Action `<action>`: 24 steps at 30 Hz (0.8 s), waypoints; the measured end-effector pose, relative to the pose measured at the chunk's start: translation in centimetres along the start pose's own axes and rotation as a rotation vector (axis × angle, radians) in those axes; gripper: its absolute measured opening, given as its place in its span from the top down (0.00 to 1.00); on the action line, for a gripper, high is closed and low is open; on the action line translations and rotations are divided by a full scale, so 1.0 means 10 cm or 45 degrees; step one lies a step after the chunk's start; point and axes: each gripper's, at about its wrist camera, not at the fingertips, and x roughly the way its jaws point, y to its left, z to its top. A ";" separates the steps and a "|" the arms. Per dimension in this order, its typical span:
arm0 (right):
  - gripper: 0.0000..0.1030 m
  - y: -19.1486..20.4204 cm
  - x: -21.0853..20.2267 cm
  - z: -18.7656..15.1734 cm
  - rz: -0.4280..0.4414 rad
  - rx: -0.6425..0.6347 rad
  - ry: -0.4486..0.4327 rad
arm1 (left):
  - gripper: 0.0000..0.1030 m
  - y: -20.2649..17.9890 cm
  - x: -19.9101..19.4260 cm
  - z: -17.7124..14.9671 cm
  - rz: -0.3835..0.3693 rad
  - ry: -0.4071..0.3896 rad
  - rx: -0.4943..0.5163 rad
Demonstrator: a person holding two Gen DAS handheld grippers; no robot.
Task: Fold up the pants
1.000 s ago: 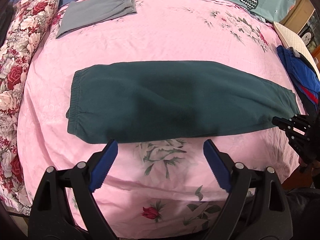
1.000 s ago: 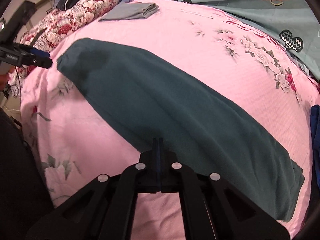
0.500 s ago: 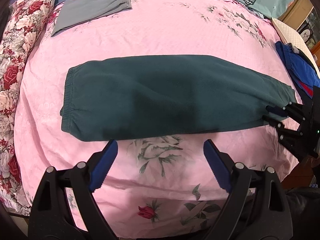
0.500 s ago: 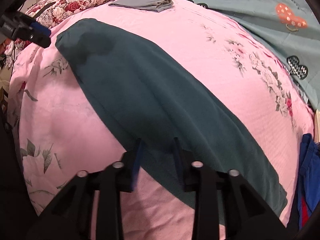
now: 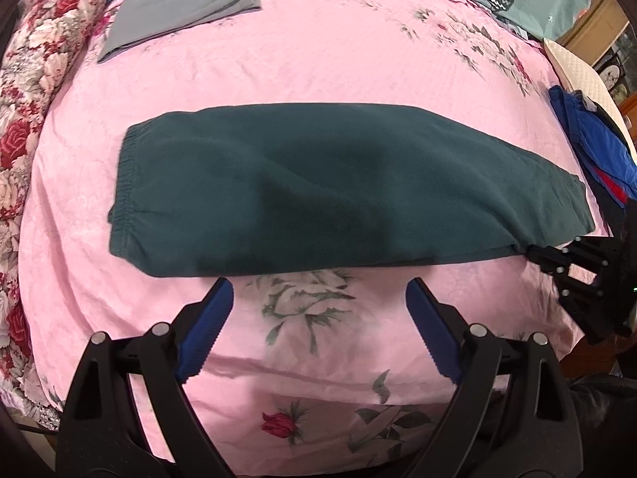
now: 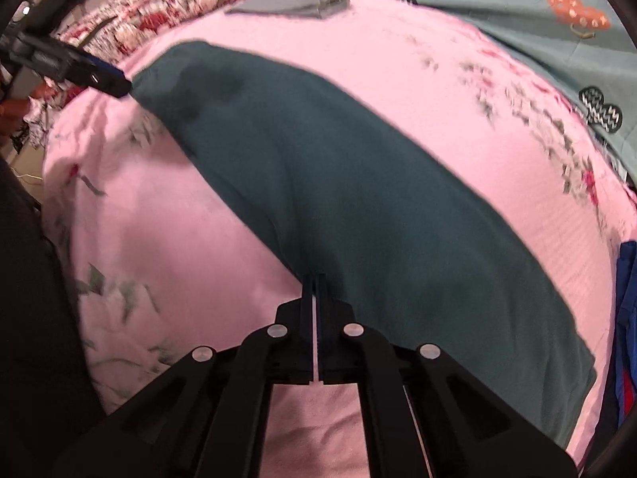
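On pink floral bedspread point(image 5: 326, 59), centre: dark green pants point(image 5: 318, 191), already halved lengthwise, legs stacked, lying flat across the bed w/ elastic waistband point(image 5: 123, 187) to the left and cuffs point(image 5: 577, 207) to the right. Material appears soft fleece-type knit, light, limp, non-slippery; judged to drape and sag when lifted, so best taken at corners or edges through both layers, not mid-panel. Left gripper point(image 5: 318, 318): jaws spread wide, blue pads, holding nothing, hovering just short of the pants' near long edge, nearer the waistband end; not touching the fabric. Right gripper point(image 6: 317, 279): jaws pressed together w/ only a slit between, tips at the near edge of the pants toward the cuff end; in left wrist view the right gripper point(image 5: 533, 255) tip meets the lower hem corner, apparently pinching the cloth. Right wrist view is motion-blurred, so exact amount of cloth held can't be told. Other items: grey folded garment point(image 5: 179, 4) at far left, blue clothing point(image 5: 589, 139) at right edge, floral quilt roll point(image 5: 36, 75) along left side; all well apart from pants.
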 end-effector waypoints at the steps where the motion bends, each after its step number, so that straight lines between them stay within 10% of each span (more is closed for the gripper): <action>1: 0.96 -0.03 -0.04 0.00 0.019 0.036 0.011 | 0.13 -0.05 0.02 0.02 -0.007 0.002 0.016; 7: 0.82 -0.85 -0.63 -0.27 -0.056 0.514 -0.182 | 0.13 -0.56 0.18 0.19 -0.062 -0.017 0.158; 12: 0.81 -2.10 -1.00 -0.90 -0.354 1.007 -0.228 | 0.13 -0.99 0.56 0.24 -0.041 0.049 0.261; 22: 0.81 -2.79 -0.61 -1.19 -0.282 0.859 -0.013 | 0.10 -1.18 0.82 0.19 0.118 0.093 0.172; 24: 0.96 -2.73 -0.58 -1.18 -0.321 0.752 0.016 | 0.08 -1.18 0.83 0.18 0.134 0.091 0.135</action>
